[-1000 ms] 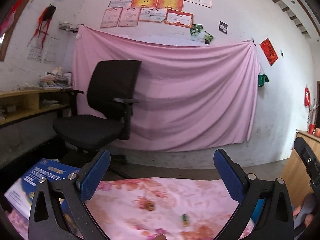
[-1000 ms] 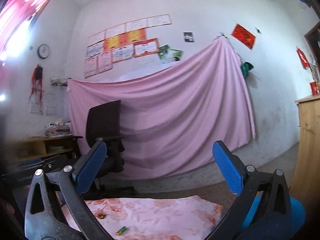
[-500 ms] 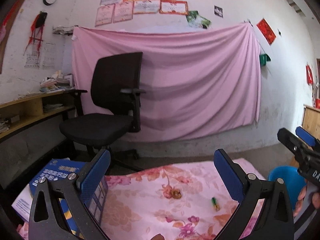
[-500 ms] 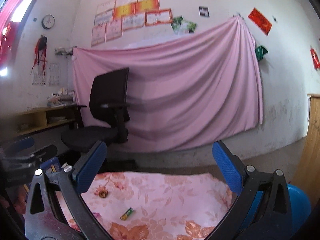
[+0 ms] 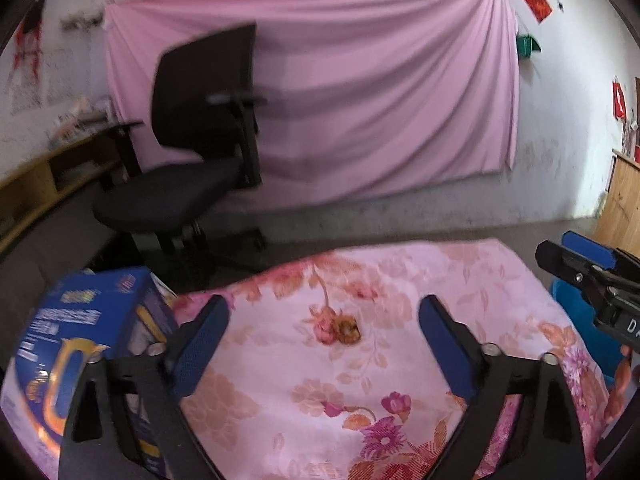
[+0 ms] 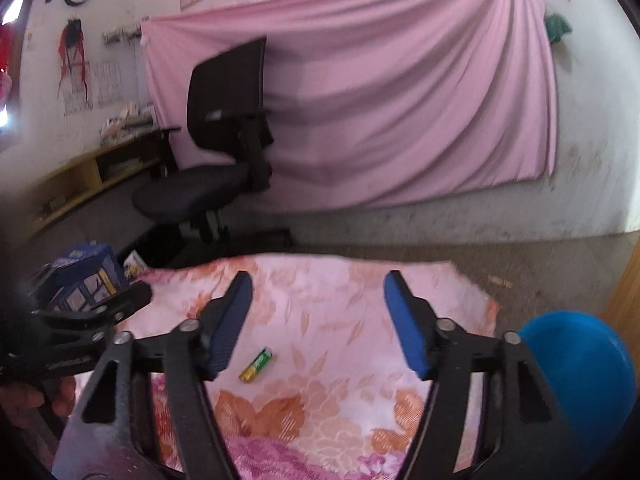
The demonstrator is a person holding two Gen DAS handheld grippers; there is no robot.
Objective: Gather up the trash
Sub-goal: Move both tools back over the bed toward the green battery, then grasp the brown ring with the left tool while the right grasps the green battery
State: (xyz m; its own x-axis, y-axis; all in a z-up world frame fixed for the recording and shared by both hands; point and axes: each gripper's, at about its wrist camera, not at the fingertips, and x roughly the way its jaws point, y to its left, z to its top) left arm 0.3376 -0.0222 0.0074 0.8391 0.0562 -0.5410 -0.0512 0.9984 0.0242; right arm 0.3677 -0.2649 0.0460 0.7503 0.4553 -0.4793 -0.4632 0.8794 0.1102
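A small brown crumpled scrap (image 5: 347, 326) lies on the pink floral cloth (image 5: 400, 276), just ahead of and between my left gripper's (image 5: 322, 320) open blue fingers. A small green-and-yellow battery (image 6: 256, 365) lies on the same cloth (image 6: 320, 280) in the right wrist view, below and left of centre under my right gripper (image 6: 318, 292), which is open and empty. A blue bin (image 6: 580, 372) stands at the table's right side. The right gripper (image 5: 576, 264) shows at the right edge of the left wrist view, the left gripper (image 6: 92, 312) at the left edge of the right one.
A blue printed box (image 5: 80, 344) stands on the table's left part. A black office chair (image 5: 192, 160) is beyond the table, before a pink sheet (image 5: 360, 80) hung on the wall. A wooden shelf (image 5: 48, 184) runs along the left, a wooden cabinet (image 5: 624, 200) at right.
Both grippers have tilted down and moved forward over the table; the cloth, scrap and battery now fill more of each view. Both stay open.
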